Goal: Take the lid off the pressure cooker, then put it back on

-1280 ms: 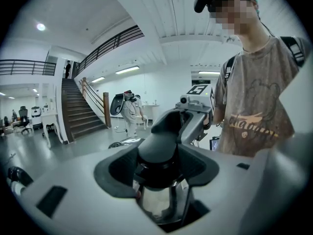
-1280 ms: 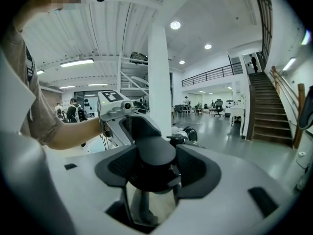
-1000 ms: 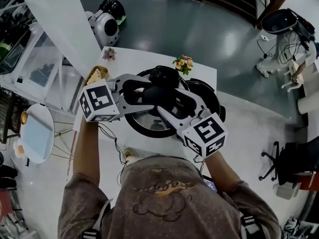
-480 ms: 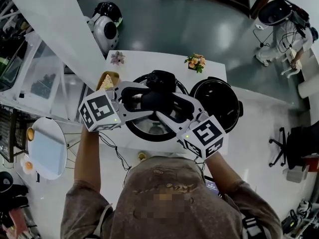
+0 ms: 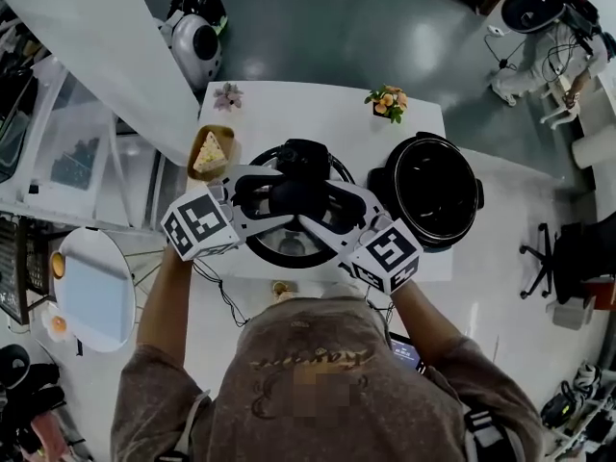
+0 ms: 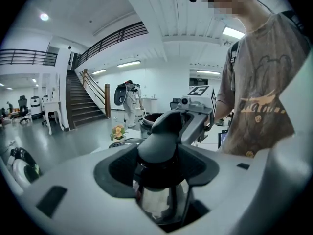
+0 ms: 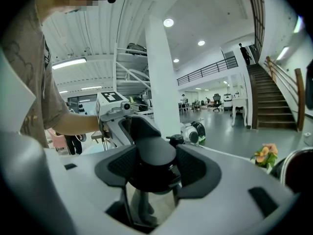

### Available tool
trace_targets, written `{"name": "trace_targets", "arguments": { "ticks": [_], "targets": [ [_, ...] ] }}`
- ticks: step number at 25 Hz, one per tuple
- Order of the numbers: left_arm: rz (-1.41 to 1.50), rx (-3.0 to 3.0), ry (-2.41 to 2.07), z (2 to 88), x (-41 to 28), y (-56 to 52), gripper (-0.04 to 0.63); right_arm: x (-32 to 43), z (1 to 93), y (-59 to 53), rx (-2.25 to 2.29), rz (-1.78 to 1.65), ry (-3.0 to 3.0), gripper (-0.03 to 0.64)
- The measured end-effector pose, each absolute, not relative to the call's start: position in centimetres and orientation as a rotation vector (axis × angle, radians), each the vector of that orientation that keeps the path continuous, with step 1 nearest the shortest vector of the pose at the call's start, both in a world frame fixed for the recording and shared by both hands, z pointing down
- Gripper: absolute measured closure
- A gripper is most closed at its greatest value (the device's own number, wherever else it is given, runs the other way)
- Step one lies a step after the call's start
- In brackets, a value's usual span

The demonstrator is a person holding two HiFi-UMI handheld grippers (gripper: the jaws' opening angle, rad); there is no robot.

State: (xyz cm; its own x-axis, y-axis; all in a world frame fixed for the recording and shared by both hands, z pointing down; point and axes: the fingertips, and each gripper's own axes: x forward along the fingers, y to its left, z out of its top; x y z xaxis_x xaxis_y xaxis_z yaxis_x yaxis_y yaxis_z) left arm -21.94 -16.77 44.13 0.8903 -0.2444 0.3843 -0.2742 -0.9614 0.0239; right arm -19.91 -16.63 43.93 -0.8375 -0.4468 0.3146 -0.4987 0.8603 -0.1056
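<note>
The pressure cooker lid (image 5: 289,248), silver with a black rim, hangs over the left half of the white table (image 5: 318,114). Its black handle (image 5: 298,198) is clamped from opposite sides. My left gripper (image 5: 274,192) is shut on it from the left and my right gripper (image 5: 325,208) from the right. In the left gripper view the handle (image 6: 159,148) fills the left gripper (image 6: 159,170), with the other gripper facing behind it. In the right gripper view the handle (image 7: 154,153) sits in the right gripper (image 7: 154,175). The open black pot (image 5: 428,195) stands to the right, apart from the lid.
A plate with a cake slice (image 5: 212,152) lies at the table's left edge, close to the lid. A flower pot (image 5: 388,99) and a small pink flower (image 5: 228,94) stand at the far edge. A round side table (image 5: 93,287) and a white robot (image 5: 192,37) are on the floor.
Both grippers have carried the lid left, off the pot, and lower toward the table. The grip on the handle is unchanged.
</note>
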Motion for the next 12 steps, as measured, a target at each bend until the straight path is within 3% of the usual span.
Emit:
{"name": "trace_targets", "arguments": {
  "ticks": [12],
  "targets": [
    [0.610, 2.914, -0.456, 52.6, -23.3, -16.7, 0.334, -21.4, 52.6, -16.6, 0.636, 0.267, -2.728, 0.356]
  ]
}}
